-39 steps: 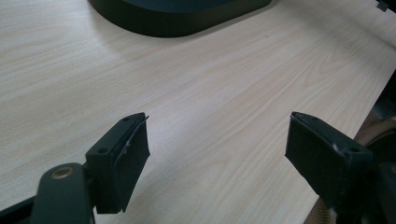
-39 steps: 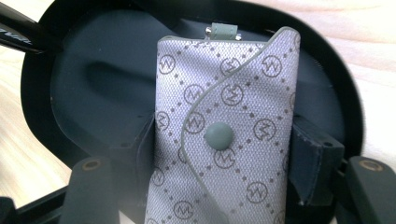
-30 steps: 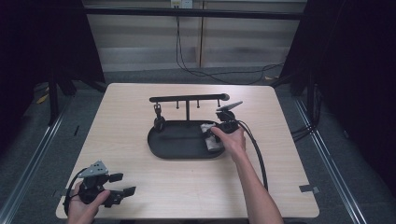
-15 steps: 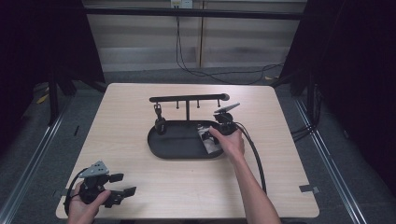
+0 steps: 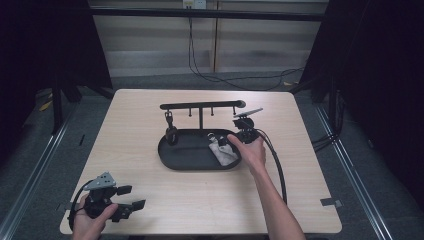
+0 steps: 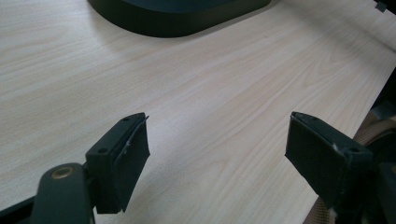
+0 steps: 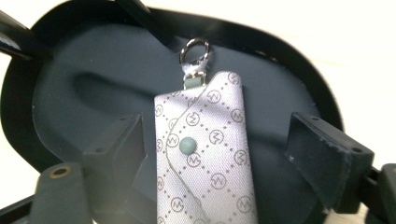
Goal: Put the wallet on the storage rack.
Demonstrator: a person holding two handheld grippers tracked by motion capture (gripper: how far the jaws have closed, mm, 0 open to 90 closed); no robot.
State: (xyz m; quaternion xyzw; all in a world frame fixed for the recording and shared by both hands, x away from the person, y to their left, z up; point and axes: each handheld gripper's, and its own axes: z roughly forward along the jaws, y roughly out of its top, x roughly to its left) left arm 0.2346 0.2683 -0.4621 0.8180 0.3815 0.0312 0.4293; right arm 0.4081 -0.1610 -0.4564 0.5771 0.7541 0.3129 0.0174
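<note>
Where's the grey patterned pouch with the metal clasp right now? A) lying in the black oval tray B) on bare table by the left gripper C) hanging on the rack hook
A: the grey patterned pouch lies flat in the black oval tray, between the open right gripper jaws.

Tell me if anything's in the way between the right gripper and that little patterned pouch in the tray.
Nothing visible is. The right gripper is open with one jaw on each side of the pouch, which lies flat in the black tray.

black hand-held gripper [image 5: 131,205], grey plate, trailing black cable
</note>
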